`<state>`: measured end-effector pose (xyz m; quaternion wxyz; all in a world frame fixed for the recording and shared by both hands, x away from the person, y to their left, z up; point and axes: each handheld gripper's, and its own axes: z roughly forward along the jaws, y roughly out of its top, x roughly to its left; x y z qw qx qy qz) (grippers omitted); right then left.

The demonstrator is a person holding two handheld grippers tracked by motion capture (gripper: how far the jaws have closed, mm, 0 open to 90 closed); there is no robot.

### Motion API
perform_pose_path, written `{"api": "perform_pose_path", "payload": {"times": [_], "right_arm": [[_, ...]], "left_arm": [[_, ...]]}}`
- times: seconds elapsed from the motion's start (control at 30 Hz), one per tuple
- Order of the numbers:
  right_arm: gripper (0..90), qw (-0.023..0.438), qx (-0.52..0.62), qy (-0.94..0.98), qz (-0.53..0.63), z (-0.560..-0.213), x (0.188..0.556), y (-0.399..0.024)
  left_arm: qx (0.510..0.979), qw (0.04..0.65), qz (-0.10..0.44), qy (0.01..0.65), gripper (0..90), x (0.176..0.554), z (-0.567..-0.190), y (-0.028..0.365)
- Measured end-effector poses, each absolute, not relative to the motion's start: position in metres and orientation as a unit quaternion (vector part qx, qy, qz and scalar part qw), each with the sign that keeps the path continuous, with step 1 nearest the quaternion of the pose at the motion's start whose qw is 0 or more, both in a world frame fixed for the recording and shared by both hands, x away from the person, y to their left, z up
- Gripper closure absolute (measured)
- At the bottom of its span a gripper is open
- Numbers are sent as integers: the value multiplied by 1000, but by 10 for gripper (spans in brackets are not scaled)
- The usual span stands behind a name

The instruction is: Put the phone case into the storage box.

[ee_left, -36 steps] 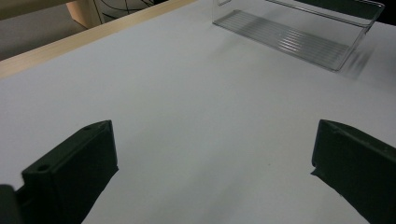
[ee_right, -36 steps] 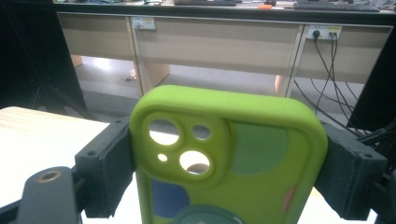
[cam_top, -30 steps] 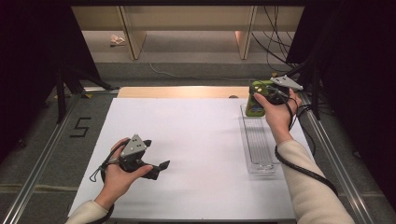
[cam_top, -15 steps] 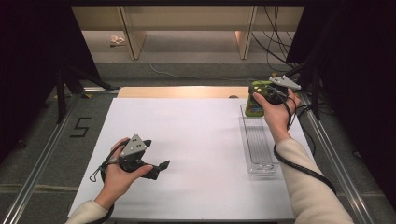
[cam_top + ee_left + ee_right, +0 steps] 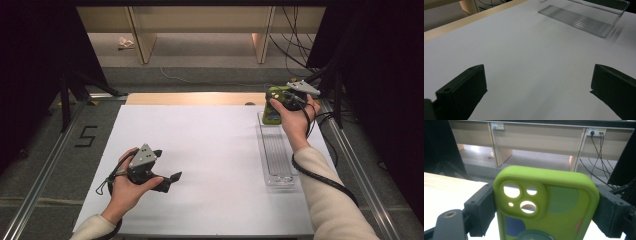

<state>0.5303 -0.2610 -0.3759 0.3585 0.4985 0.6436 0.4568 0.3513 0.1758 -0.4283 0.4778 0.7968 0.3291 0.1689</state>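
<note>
A lime-green phone case (image 5: 549, 202) with camera cut-outs and coloured patches stands upright between the black jaws of my right gripper (image 5: 546, 207), which press on its two sides. In the high view the right gripper (image 5: 280, 102) holds the green case (image 5: 271, 111) above the far end of a clear plastic tray (image 5: 278, 155) at the right of the white table (image 5: 210, 150). My left gripper (image 5: 167, 181) rests low over the white surface near the front left, jaws wide apart with nothing between them. Its own view shows the left gripper (image 5: 537, 85) facing the clear tray (image 5: 584, 17).
A bare wooden strip (image 5: 190, 98) runs along the table's far edge. Metal rails (image 5: 45, 165) flank the table on both sides. Behind it stand shelf legs (image 5: 142, 40) and hanging cables (image 5: 295, 45). A "5" marking (image 5: 86, 136) lies on the floor at left.
</note>
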Motion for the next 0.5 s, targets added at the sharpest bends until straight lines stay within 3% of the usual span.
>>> {"api": "perform_pose_path", "payload": {"times": [0.5], "right_arm": [[171, 358, 503, 645, 451, -380, 535, -260]], "left_arm": [[796, 479, 169, 329, 0, 351, -428, 176]]}}
